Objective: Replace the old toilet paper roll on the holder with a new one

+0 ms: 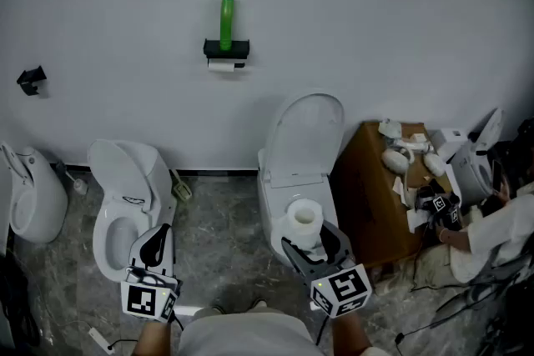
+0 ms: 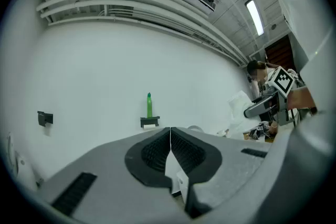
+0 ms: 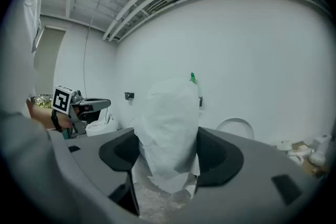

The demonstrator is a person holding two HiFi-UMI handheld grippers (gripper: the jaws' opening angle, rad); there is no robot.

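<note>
A black paper holder (image 1: 226,48) hangs on the white wall with a green bottle (image 1: 227,17) standing on top and a thin, nearly used-up white roll (image 1: 223,65) under it. My right gripper (image 1: 310,249) is shut on a full white toilet paper roll (image 1: 304,222), held upright over a toilet. In the right gripper view that roll (image 3: 170,128) fills the gap between the jaws of the right gripper (image 3: 168,157) and hides most of the holder; only the bottle's tip (image 3: 192,78) shows. My left gripper (image 1: 157,243) is shut and empty, low at the left. The left gripper (image 2: 170,150) faces the holder (image 2: 149,122).
Two white toilets (image 1: 125,204) (image 1: 304,150) stand against the wall, with a urinal-like fixture (image 1: 33,192) at the far left. A brown box (image 1: 367,196) with white clutter sits at the right, beside a person's hand (image 1: 455,233) with another gripper. A small black hook (image 1: 32,79) is on the wall.
</note>
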